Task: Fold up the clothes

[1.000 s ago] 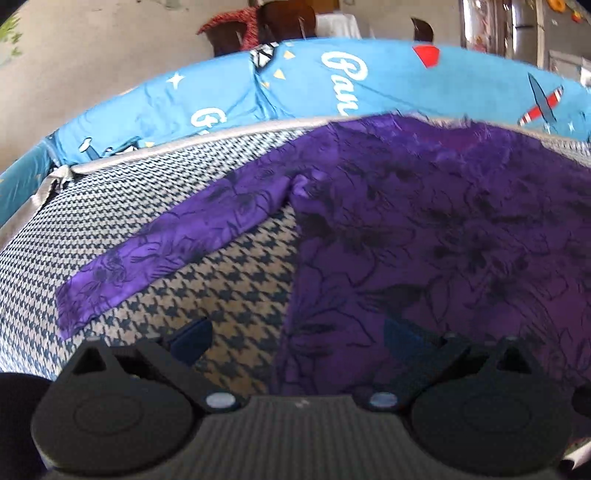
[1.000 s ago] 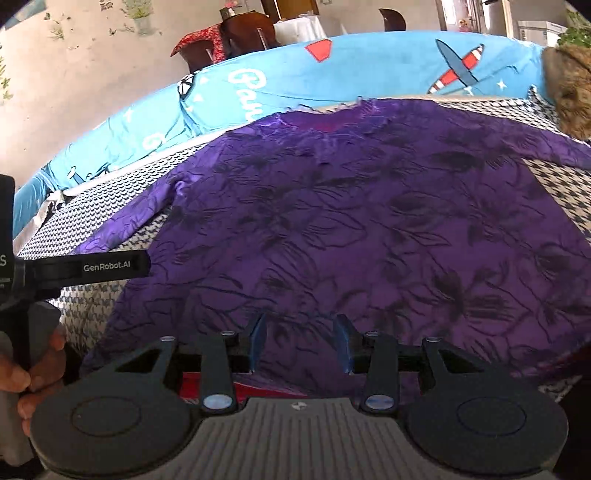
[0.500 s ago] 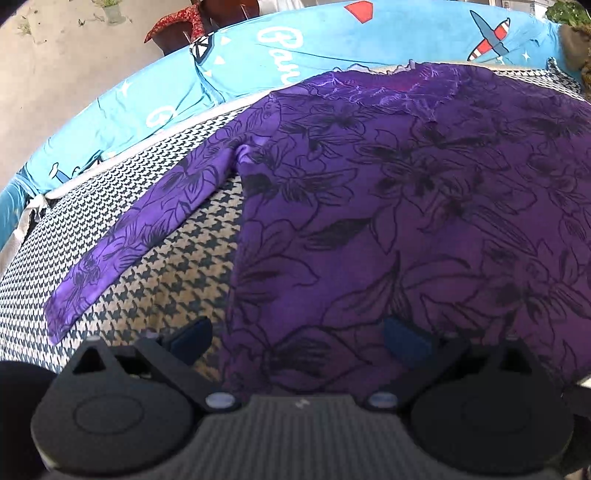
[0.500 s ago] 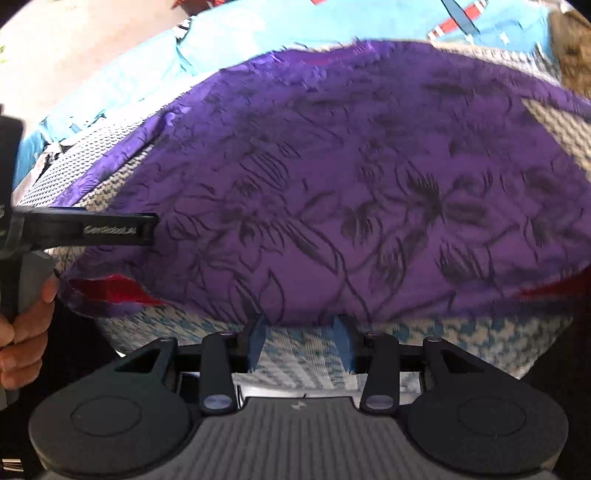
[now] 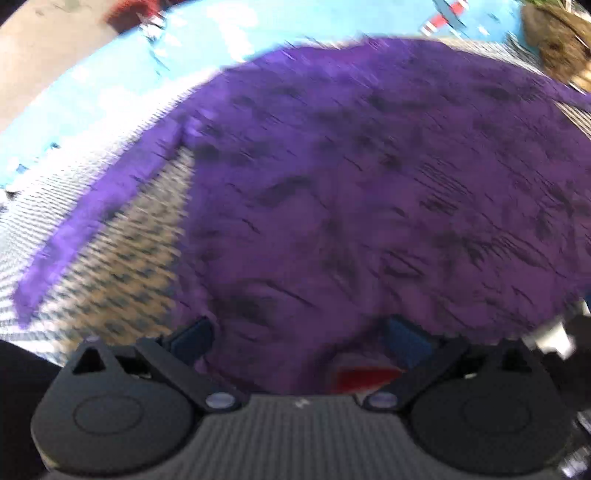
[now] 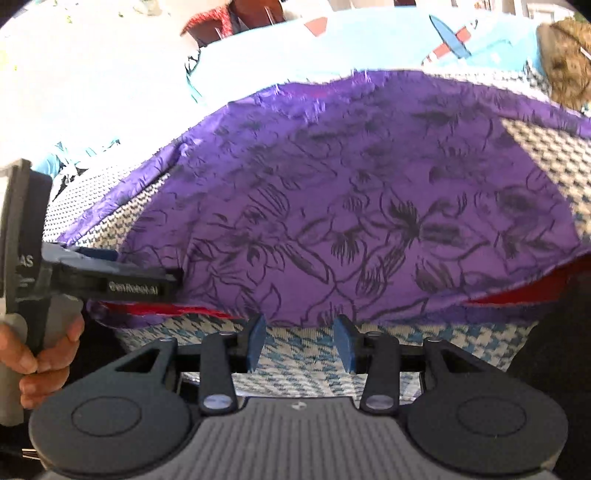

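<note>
A purple long-sleeved garment (image 6: pixel 369 206) with a dark flower print lies spread flat on a houndstooth cover (image 6: pixel 406 343); red lining (image 6: pixel 524 291) shows along its near hem. The left wrist view is blurred. There the garment (image 5: pixel 369 203) fills the frame and my left gripper (image 5: pixel 299 339) is open wide, its fingers straddling the near hem beside a red patch (image 5: pixel 365 376). My right gripper (image 6: pixel 299 341) is open over the houndstooth just below the hem, with nothing between its fingers. A hand (image 6: pixel 44 354) holds the left gripper, whose finger (image 6: pixel 129 286) reaches the hem's left corner.
A light blue sheet (image 6: pixel 369 40) printed with aeroplanes lies behind the garment. A brown fuzzy thing (image 6: pixel 565 62) sits at the far right. Chairs with a red cloth (image 6: pixel 210 22) stand beyond. The left sleeve (image 5: pixel 92 206) stretches out over the houndstooth.
Both grippers have come in low at the near hem. The left one has swung right over the garment body and its view has blurred. The right one now shows houndstooth below the hem.
</note>
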Motion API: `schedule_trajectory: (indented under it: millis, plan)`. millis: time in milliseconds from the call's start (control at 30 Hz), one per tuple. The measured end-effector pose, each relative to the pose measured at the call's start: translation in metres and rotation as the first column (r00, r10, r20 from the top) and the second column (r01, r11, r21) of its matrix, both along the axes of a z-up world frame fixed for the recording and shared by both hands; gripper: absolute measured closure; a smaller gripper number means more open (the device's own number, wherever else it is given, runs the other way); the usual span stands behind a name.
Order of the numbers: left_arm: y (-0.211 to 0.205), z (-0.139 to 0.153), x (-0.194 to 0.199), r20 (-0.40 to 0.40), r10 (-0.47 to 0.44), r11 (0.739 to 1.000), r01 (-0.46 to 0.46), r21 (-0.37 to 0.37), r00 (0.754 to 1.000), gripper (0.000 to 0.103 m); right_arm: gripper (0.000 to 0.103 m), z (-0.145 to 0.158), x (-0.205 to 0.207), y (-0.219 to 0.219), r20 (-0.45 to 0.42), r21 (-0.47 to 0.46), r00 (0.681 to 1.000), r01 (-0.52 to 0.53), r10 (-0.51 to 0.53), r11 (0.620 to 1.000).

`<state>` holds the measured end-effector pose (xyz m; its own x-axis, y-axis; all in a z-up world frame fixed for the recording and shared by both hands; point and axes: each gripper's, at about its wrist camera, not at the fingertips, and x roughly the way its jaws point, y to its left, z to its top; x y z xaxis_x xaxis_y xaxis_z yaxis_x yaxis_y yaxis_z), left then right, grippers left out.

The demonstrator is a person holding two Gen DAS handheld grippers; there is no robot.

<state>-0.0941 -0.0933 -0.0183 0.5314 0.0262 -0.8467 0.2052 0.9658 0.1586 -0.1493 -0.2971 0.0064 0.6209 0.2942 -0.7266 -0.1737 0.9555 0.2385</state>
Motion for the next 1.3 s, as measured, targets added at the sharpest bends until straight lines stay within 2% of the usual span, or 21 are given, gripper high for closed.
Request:
schedule_trajectory:
  millis: [33,133,233,500,767,967,1100,1300]
  plan:
    - [-0.003,0.000,-0.001,-0.011,-0.013,1.000,0.013,-0.003,1.000,0.000,0.061,0.002,-0.001,-0.001,0.013,-0.002,1.000,0.008,-0.008,1.000]
    - [-0.009,0.015,-0.010,0.077,-0.029,0.999,0.030,-0.011,0.997,0.000,0.061,0.007,0.002,-0.008,0.031,0.005,0.998,0.052,-0.053,0.999]
    - [-0.009,0.026,-0.012,0.119,-0.034,0.998,0.040,-0.054,0.992,0.000,0.059,0.012,0.006,-0.020,0.033,0.026,0.995,0.094,-0.094,0.995]
    - [-0.018,0.033,0.007,0.136,0.010,0.997,0.000,-0.073,0.991,0.000,0.056,0.022,0.022,-0.045,0.066,0.031,0.986,0.153,-0.155,0.988]
    - [-0.021,0.033,0.037,0.111,0.047,0.997,-0.040,-0.064,0.993,0.000,0.055,0.037,0.054,-0.070,0.101,0.038,0.968,0.226,-0.229,0.973]
    - [-0.026,0.030,0.056,0.090,0.068,0.996,-0.063,-0.064,0.994,0.000,0.054,0.041,0.081,-0.088,0.072,0.065,0.958,0.274,-0.279,0.959]
    - [-0.028,0.027,0.070,0.064,0.091,0.993,-0.085,-0.080,0.994,0.000,0.049,0.042,0.094,-0.096,0.102,0.024,0.953,0.284,-0.285,0.959]
    - [-0.038,0.022,0.088,0.049,0.094,0.993,-0.091,-0.070,0.994,0.000,0.048,0.037,0.116,-0.112,0.052,0.046,0.946,0.317,-0.320,0.947]
